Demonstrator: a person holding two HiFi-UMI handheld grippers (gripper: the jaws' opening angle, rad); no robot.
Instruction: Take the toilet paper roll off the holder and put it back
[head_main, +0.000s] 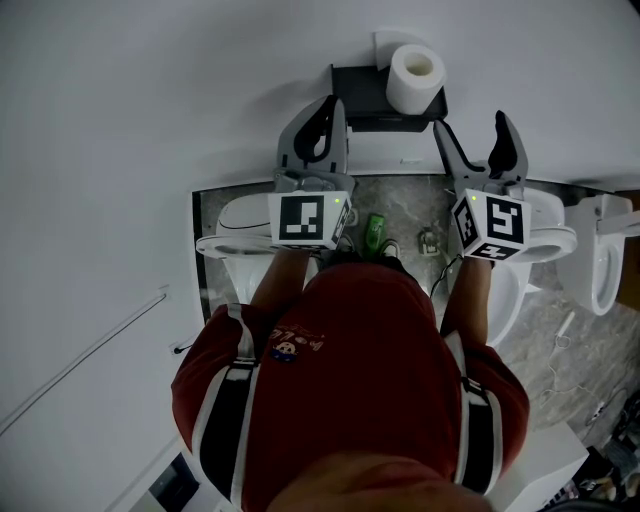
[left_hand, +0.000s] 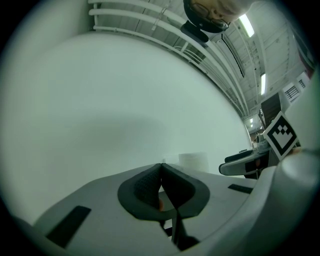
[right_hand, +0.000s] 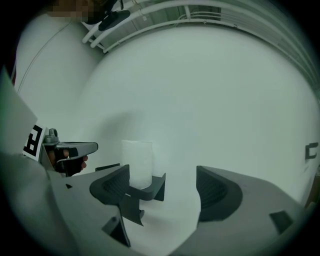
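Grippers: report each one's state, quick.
Left gripper: shut, nothing between the jaws.
Right gripper: open, empty; the toilet paper roll stands on the holder ahead of it.

— What carries the roll?
— A dark shelf (head_main: 365, 95) fixed to the white wall (head_main: 150, 120). 1 roll (head_main: 415, 78) stands upright at its right end.
— And lower down?
— A grey, stone-patterned floor (head_main: 400, 200). A green thing (head_main: 375, 232) and a small pale item (head_main: 428, 241) lie on it, near each other.
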